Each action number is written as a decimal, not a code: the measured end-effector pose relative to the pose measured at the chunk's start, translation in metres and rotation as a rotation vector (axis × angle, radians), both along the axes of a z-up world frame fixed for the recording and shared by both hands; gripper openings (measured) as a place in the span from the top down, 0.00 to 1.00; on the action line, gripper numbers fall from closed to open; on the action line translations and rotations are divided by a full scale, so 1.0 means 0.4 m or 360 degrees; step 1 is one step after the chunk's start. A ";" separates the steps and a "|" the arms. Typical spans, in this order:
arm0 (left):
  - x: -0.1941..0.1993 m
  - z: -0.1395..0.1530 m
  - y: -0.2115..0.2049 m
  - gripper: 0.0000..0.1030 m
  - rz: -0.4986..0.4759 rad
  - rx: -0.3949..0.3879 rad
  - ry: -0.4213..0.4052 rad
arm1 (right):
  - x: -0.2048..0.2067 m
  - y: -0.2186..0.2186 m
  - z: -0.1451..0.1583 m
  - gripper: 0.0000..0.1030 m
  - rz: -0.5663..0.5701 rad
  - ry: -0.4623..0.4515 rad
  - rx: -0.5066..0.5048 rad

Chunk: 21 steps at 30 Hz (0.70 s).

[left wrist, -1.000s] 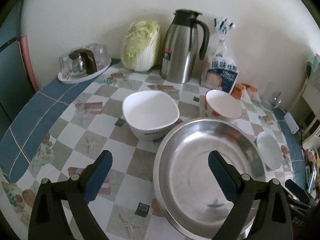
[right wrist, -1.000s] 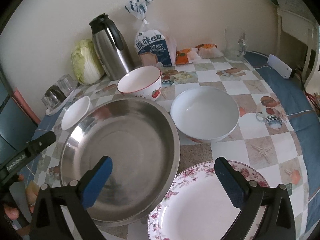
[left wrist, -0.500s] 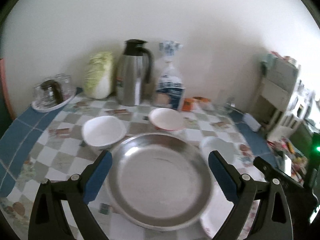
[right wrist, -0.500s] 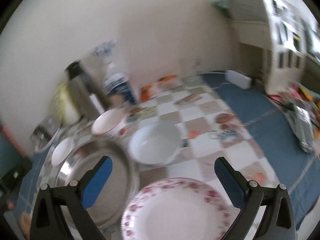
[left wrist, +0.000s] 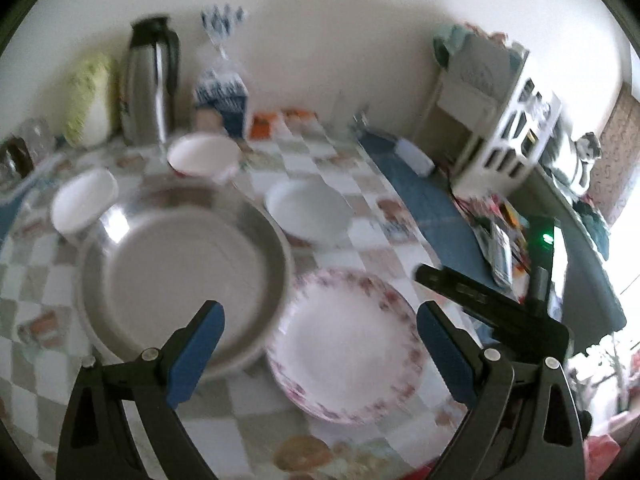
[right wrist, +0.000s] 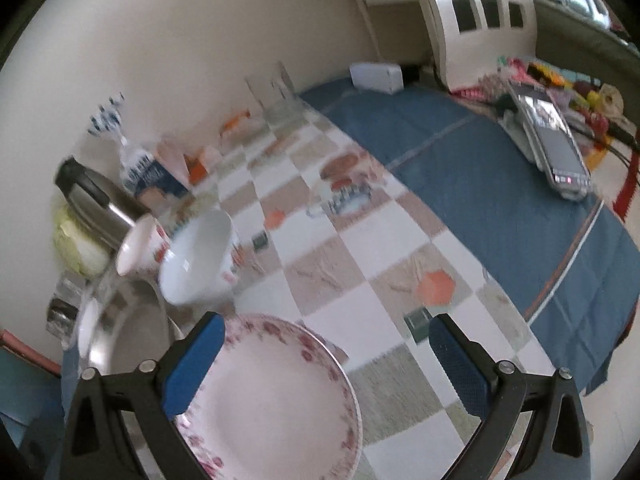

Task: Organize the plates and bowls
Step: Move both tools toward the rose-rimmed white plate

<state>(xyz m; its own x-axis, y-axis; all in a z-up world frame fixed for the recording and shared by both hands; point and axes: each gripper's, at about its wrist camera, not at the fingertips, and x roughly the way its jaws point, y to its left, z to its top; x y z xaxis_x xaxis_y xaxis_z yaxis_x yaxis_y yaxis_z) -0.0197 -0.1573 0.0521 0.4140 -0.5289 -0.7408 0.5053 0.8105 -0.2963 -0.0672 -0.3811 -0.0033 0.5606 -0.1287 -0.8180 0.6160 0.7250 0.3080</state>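
Observation:
A large steel basin point(left wrist: 180, 272) sits at the table's near left, with a flower-rimmed plate point(left wrist: 348, 344) touching its right side. Behind them stand a wide white bowl point(left wrist: 308, 208), a red-patterned bowl point(left wrist: 204, 156) and a small white bowl point(left wrist: 84, 200). My left gripper point(left wrist: 320, 344) hangs open above the plate and the basin's edge, holding nothing. My right gripper point(right wrist: 324, 364) is open too, over the flowered plate point(right wrist: 272, 400) and the bare tablecloth to its right. The wide white bowl point(right wrist: 196, 256) and red-patterned bowl point(right wrist: 140, 248) lie beyond it. Both views are blurred.
A steel thermos point(left wrist: 148, 84), a cabbage point(left wrist: 88, 100), a bread bag point(left wrist: 220, 96) and snack packets point(left wrist: 276, 120) line the wall. A phone point(right wrist: 556, 152) lies on the blue cloth border point(right wrist: 480, 184). The right gripper's body point(left wrist: 492, 312) is right of the plate.
Both cameras have swung to the right and are still moving. The left view went from the basin to the flowered plate. The right view now takes in the blue cloth and the phone.

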 end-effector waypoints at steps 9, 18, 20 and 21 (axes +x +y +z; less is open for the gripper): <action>-0.034 -0.082 -0.067 0.06 -0.0149 0.0157 0.0198 | 0.018 0.018 -0.086 0.00 0.0111 0.0216 0.0139; -0.022 -0.163 -0.073 0.06 -0.0153 0.0171 0.0438 | 0.028 0.036 -0.125 0.05 0.0178 0.0336 0.0178; -0.018 -0.174 -0.070 0.06 -0.0128 0.0190 0.0449 | 0.024 0.029 -0.128 0.16 0.0163 0.0353 0.0182; -0.016 -0.177 -0.069 0.06 -0.0112 0.0200 0.0447 | 0.020 0.026 -0.132 0.19 0.0152 0.0360 0.0195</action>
<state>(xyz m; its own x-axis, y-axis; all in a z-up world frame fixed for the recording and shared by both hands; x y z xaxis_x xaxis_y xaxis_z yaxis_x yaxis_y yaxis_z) -0.0260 -0.1847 -0.0187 0.1497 -0.4461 -0.8824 0.4743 0.8155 -0.3318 -0.0591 -0.3708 -0.0559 0.3666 0.0234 -0.9301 0.6099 0.7489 0.2592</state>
